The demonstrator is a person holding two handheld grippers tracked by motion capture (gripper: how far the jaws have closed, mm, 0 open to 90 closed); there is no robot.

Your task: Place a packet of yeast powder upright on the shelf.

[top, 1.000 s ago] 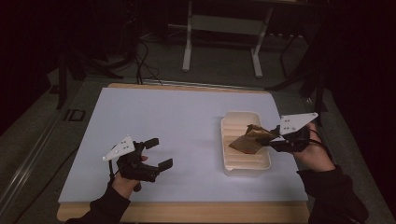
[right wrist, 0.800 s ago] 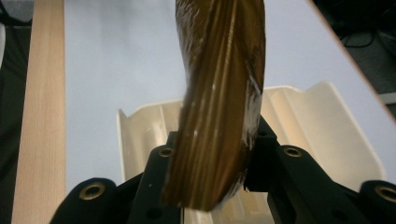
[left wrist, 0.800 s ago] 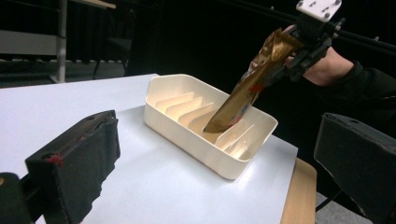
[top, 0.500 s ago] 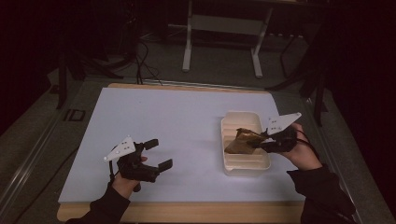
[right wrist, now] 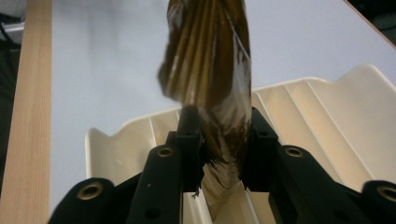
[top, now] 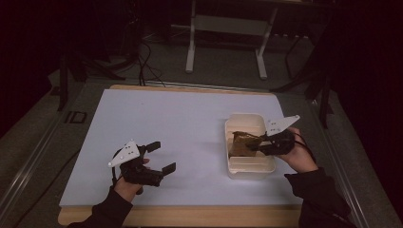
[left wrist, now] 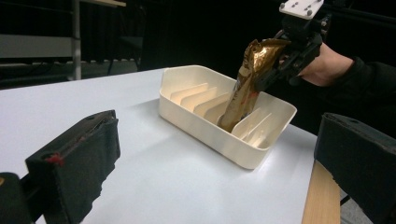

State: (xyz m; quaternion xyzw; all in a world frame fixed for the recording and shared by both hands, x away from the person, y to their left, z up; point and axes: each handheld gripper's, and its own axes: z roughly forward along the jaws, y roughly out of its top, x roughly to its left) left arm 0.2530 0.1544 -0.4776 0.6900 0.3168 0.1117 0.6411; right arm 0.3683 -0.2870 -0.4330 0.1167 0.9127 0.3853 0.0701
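Here the right gripper is clamped on a crinkled gold-brown packet, its two black jaws pinching the packet's upper end from both sides. The packet hangs tilted below the gripper, its lower end down inside a cream plastic tray with thin upright dividers, resting between two of them near the tray's middle. Seen along the right gripper's own jaws, the packet runs straight out ahead, with the tray's ribbed floor spreading to either side and beneath.

The left gripper sits well away from the tray, low over the surface, its jaws spread wide with nothing between them (the tray and the other hand show between them, far beyond).

Under both grippers lies a pale white sheet that covers nearly the whole tabletop; a strip of light wooden table edge shows on the person's side, nearest the wrists. Beyond the far edge, past both grippers, the room is dim: a grey floor, the white legs of a stand, and dark cables trailing across the floor to the far left.
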